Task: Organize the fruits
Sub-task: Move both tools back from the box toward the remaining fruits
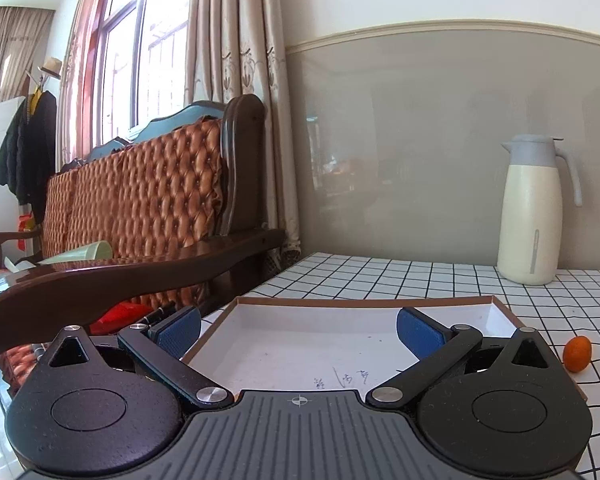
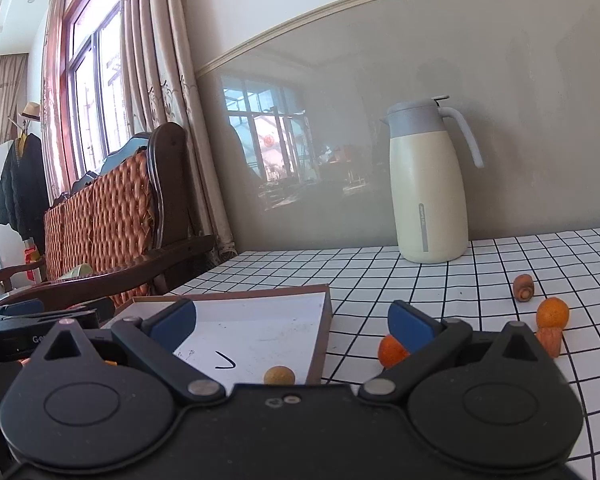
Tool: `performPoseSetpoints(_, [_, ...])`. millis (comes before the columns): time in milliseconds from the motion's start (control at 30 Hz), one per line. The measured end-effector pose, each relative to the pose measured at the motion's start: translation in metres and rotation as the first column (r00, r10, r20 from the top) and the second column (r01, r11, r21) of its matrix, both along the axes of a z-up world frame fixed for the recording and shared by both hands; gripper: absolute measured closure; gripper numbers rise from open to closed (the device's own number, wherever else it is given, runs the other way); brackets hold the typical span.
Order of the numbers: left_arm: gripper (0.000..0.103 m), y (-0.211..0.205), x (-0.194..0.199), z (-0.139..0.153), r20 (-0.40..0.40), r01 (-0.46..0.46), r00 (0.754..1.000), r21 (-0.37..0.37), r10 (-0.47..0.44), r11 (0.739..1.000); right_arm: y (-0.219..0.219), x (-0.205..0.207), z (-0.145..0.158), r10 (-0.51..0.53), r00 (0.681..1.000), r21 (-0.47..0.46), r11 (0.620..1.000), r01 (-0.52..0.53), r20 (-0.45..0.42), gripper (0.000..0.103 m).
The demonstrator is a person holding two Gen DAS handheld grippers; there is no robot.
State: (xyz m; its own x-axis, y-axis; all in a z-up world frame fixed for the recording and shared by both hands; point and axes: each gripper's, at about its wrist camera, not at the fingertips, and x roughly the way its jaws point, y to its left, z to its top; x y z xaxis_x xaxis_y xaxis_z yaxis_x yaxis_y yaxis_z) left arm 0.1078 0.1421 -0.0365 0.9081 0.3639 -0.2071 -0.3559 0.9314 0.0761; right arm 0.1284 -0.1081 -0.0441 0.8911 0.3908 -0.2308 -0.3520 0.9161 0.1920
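Fruits lie scattered on the checked counter (image 2: 440, 280) and in the shallow cardboard box (image 2: 320, 344) at its left end. From the right wrist view, a small tan round fruit (image 2: 278, 375) sits inside the box near its right wall, too round to show any long axis. Just outside that wall an orange fruit (image 2: 392, 351) rests on the counter, partly hidden behind the right claw's blue pad; from the left wrist view the same fruit (image 1: 577, 354) looks slightly oval, its long axis nearly upright and leaning a little right. Further right, another orange fruit (image 2: 553, 312) sits touching a brownish stubby piece (image 2: 550, 341) standing upright in front of it, and a second brown piece (image 2: 524, 287) lies on its side behind, its cut end facing the camera. A cream jug (image 2: 428, 188) stands upright by the wall. The left claw (image 1: 298, 330) hangs over the box, spread wide and holding nothing. The right claw (image 2: 292, 320) is likewise released, straddling the box's right wall
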Motion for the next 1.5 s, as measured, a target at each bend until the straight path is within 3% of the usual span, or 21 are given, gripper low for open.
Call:
performPoseSetpoints(233, [0.0,-0.025,-0.002,-0.005,-0.012,0.069,0.998,-0.036,-0.069,0.997,-0.024,-0.003,-0.002,-0.037,0.999,0.008,0.999,0.037,-0.038,0.006])
performPoseSetpoints(800, [0.0,-0.111,0.006,-0.014,-0.04,0.298,0.954,0.011,-0.297,0.955,-0.078,-0.008,-0.01,-0.184,0.979,-0.003,0.983,0.184,-0.088,0.007])
performPoseSetpoints(1233, [0.0,-0.137,0.014,-0.017,-0.064,0.358,0.932,0.012,-0.357,0.934,-0.09,0.008,-0.027,-0.244,0.951,-0.068,0.969,0.236,-0.188,0.03])
performPoseSetpoints(1500, [0.0,-0.143,0.019,-0.02,-0.076,0.369,0.927,0.002,-0.368,0.929,-0.09,0.029,-0.042,-0.285,0.925,-0.111,0.958,0.265,-0.25,0.031])
